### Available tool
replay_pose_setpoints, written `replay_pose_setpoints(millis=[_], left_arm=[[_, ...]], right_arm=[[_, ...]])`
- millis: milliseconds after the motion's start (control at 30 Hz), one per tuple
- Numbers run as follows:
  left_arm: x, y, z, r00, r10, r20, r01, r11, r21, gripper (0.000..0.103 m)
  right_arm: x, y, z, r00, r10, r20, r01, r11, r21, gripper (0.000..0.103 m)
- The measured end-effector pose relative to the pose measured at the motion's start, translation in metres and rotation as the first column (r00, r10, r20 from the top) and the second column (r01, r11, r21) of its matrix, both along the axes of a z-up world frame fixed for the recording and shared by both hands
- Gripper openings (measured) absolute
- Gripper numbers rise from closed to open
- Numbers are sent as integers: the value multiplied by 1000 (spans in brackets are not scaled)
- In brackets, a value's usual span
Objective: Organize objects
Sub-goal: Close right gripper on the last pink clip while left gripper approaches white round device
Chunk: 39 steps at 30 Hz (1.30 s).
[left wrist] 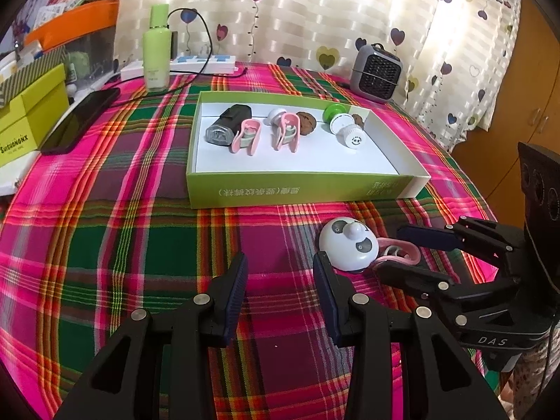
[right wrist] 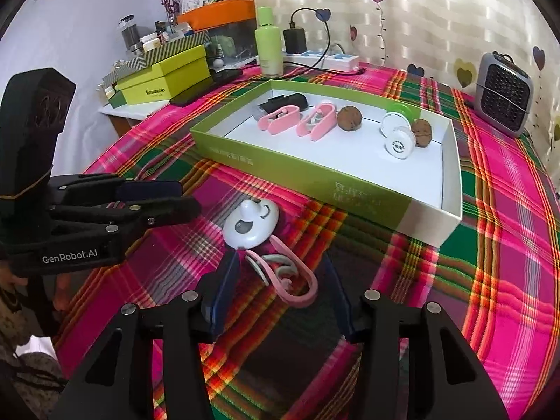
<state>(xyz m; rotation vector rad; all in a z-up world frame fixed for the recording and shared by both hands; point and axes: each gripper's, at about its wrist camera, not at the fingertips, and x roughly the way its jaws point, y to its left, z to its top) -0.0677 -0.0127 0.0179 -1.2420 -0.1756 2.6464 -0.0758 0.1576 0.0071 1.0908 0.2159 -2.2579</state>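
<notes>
The right gripper [right wrist: 280, 280] stands with its jaws apart on either side of a pink clip [right wrist: 287, 276] lying on the plaid tablecloth [right wrist: 490, 245], the pads clear of it; a white panda-faced knob [right wrist: 250, 227] rests touching the clip's far end. The left gripper [left wrist: 280, 287] hovers just beside the knob, jaws partly apart with nothing between them. Beyond both, the green-walled tray [left wrist: 294, 189] holds two more pink clips, two walnuts, a dark cylinder and two white knobs.

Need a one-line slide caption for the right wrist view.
Right gripper open around a pink clip beside the green box.
</notes>
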Motion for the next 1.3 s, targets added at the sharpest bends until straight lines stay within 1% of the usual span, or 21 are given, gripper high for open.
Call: replay_pose_setpoints(millis=[167, 267, 333, 467, 500, 667, 767, 867, 900, 933, 967, 1067, 1300], left_arm=[[0, 1, 0, 1000, -6, 2, 6, 1000, -1, 37], [0, 3, 1, 1000, -11, 2, 11, 1000, 0, 37], [-1, 4, 1, 1000, -13, 2, 13, 1000, 1, 37], [-1, 5, 1, 1000, -17, 2, 17, 1000, 0, 37], [-1, 6, 2, 1000, -18, 2, 18, 1000, 0, 37], [-2, 7, 1, 1000, -20, 4, 20, 1000, 0, 37], [-3, 9, 1, 1000, -26, 5, 26, 1000, 2, 37], [-4, 13, 1, 999, -46, 5, 46, 999, 20, 37], [-5, 15, 1, 999, -52, 4, 52, 998, 22, 39], [-5, 16, 1, 998, -56, 3, 56, 998, 23, 45], [-6, 17, 2, 998, -60, 3, 59, 998, 30, 49], [-7, 22, 2, 997, -77, 3, 77, 996, 52, 50], [-13, 34, -3, 995, -98, 18, 98, 995, 27, 50]], right_arm=[[1, -2, -3, 1000, -11, 8, 10, 1000, 29, 49], [2, 0, -3, 1000, -22, 3, 22, 999, 37, 41], [2, 0, -4, 1000, -27, 5, 27, 999, 42, 38], [4, 1, -3, 1000, -28, -3, 29, 998, 56, 26], [5, 1, -3, 1000, -28, -4, 29, 998, 58, 25], [9, 5, -3, 999, -49, -9, 50, 997, 62, 24], [10, 14, -2, 996, -93, -6, 93, 994, 55, 24], [11, 23, -2, 991, -136, 1, 136, 990, 48, 24], [12, 25, -2, 989, -145, 4, 144, 989, 44, 24], [12, 27, -2, 988, -154, 5, 154, 987, 45, 24], [13, 28, -2, 987, -161, 3, 160, 986, 47, 24], [14, 30, -1, 985, -175, 2, 174, 984, 47, 24], [15, 30, -2, 983, -184, 0, 184, 982, 49, 24]])
